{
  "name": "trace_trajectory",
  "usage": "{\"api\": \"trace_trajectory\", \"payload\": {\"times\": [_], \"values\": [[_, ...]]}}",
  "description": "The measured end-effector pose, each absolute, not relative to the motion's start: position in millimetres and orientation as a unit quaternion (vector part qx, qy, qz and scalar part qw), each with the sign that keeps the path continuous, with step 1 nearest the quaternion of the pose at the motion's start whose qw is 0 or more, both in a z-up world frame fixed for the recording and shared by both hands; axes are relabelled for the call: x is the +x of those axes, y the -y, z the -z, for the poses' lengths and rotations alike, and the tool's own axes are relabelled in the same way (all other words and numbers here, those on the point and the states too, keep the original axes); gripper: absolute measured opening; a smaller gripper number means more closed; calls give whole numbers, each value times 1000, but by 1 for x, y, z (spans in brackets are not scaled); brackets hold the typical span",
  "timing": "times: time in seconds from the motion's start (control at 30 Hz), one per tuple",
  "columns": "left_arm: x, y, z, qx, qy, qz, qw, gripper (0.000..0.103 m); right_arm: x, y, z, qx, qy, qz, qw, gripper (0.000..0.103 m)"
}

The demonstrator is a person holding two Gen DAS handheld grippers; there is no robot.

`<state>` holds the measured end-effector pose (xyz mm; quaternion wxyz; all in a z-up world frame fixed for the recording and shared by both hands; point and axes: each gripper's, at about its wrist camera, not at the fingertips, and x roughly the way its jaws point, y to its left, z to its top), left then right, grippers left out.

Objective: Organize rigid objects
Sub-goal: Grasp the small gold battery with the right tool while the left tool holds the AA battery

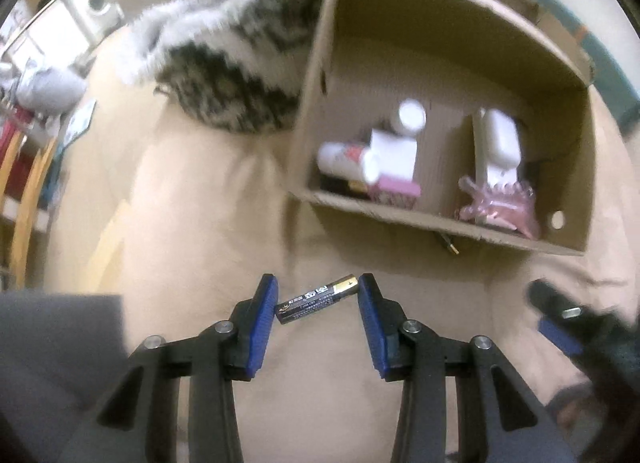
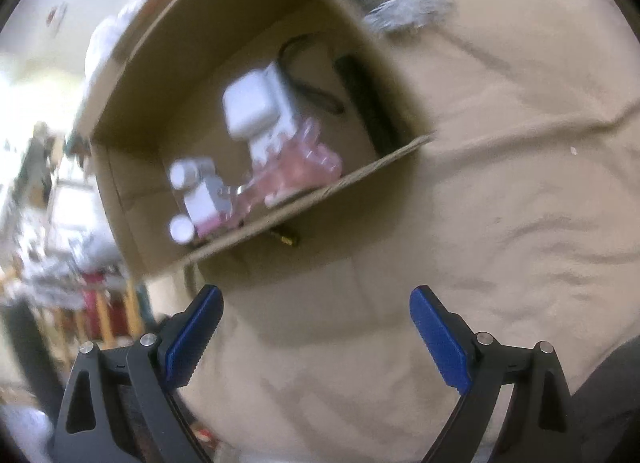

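We find the left gripper (image 1: pixel 318 299) clamped end to end on 1 battery (image 1: pixel 316 297), the cardboard box (image 1: pixel 400 215) ahead of it already holding several items. The right gripper (image 2: pixel 316 327) hangs open, empty. Depositing the battery remains, we judge.

A black-and-gold battery (image 1: pixel 316 298), a brown cardboard box (image 1: pixel 400 219), beige bedding (image 1: pixel 200 203), and blue pads (image 1: pixel 264 323).

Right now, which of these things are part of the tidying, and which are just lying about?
Part of the job:
battery, held in the left fingers
cardboard box
white bottles and pink clip inside it

Lying about:
furry blanket
beige sheet
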<state>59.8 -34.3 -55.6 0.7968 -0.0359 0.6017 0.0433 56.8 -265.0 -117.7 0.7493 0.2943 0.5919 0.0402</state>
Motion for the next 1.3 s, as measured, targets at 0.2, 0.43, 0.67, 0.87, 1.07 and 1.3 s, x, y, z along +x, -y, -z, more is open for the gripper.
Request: {"api": "trace_trajectory", "payload": {"times": [0.2,0.43,0.67,0.87,1.07,1.3], "values": [[61,3,32,2,-558,-36,829,38,75,223,123,219,-588,-104,772,100],[70,-9,54,-61,-586,-28,807,38,94,184,140,76,-582,-118,801,87],[72,-6,49,-63,-572,-24,818,38,106,167,161,19,-579,-101,809,74],[74,-6,51,-79,-580,-24,810,38,108,161,162,-3,-557,-94,825,62],[74,0,50,-69,-576,-19,814,38,111,153,156,-14,-550,-96,829,18],[76,0,53,-61,-576,-25,815,38,101,137,145,-18,-557,-94,825,11]]}}
